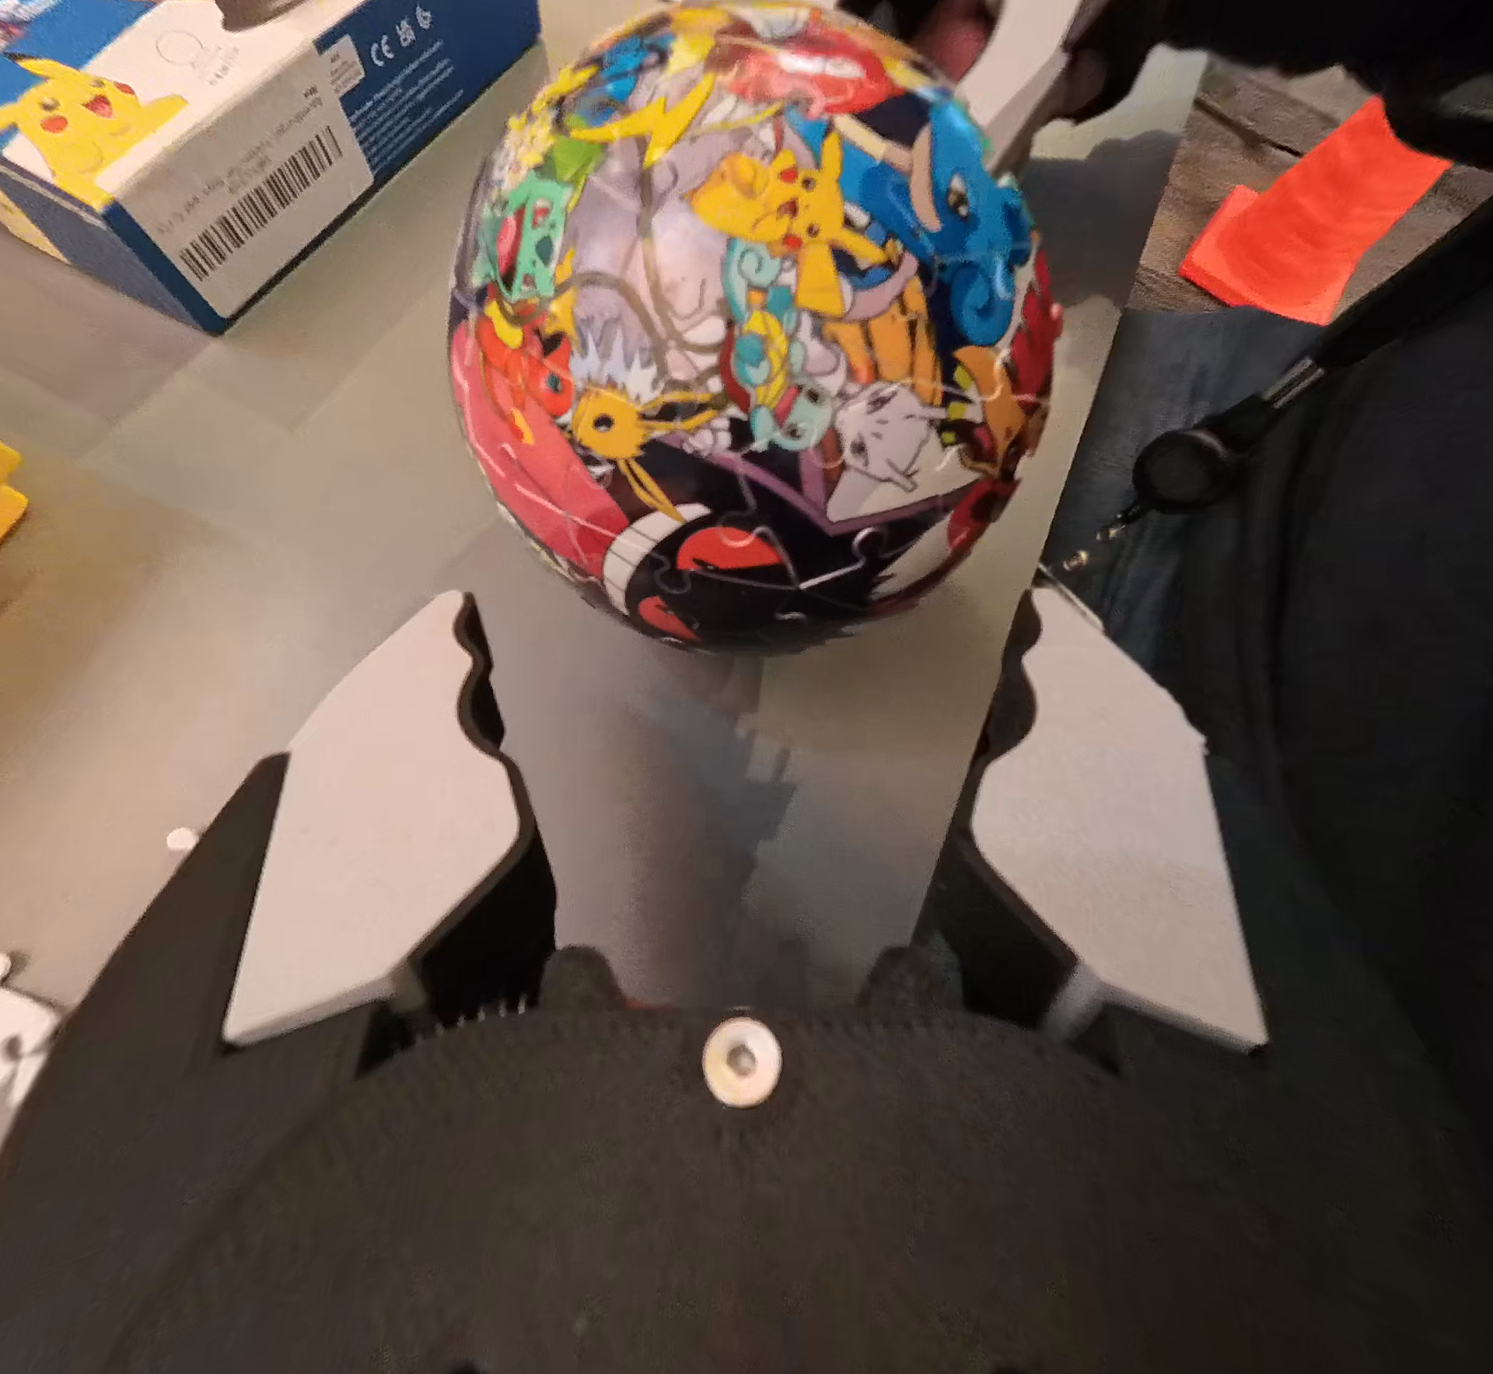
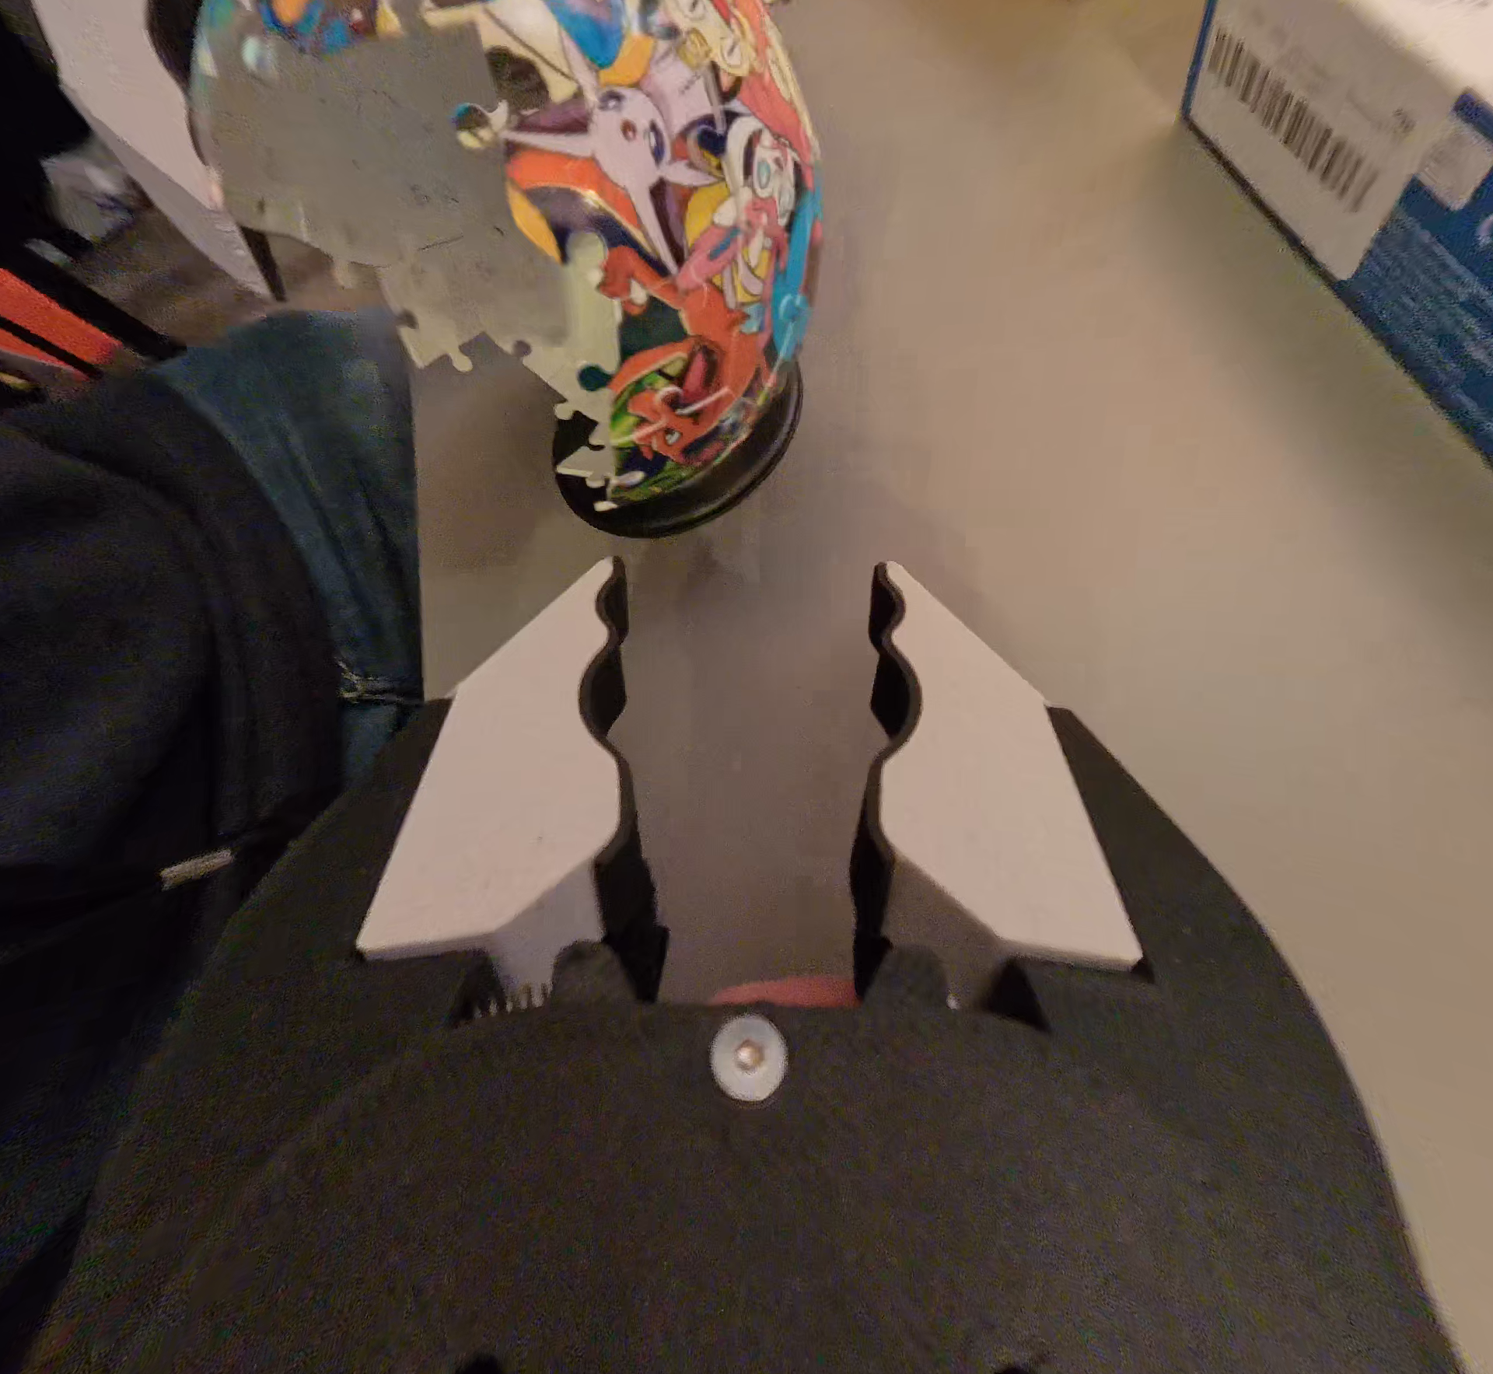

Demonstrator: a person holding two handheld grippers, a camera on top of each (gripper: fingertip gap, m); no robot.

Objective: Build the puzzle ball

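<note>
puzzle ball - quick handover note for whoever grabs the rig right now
Left tongs: open, empty, just short of the puzzle ball.
Right tongs: open, empty, near the ball's black stand.
The ball sits on its stand on the grey table, with the puzzle box beside it.
Done: most of the shell.
Left: a large gap is open on the person's side; no loose pieces are in view.
</note>
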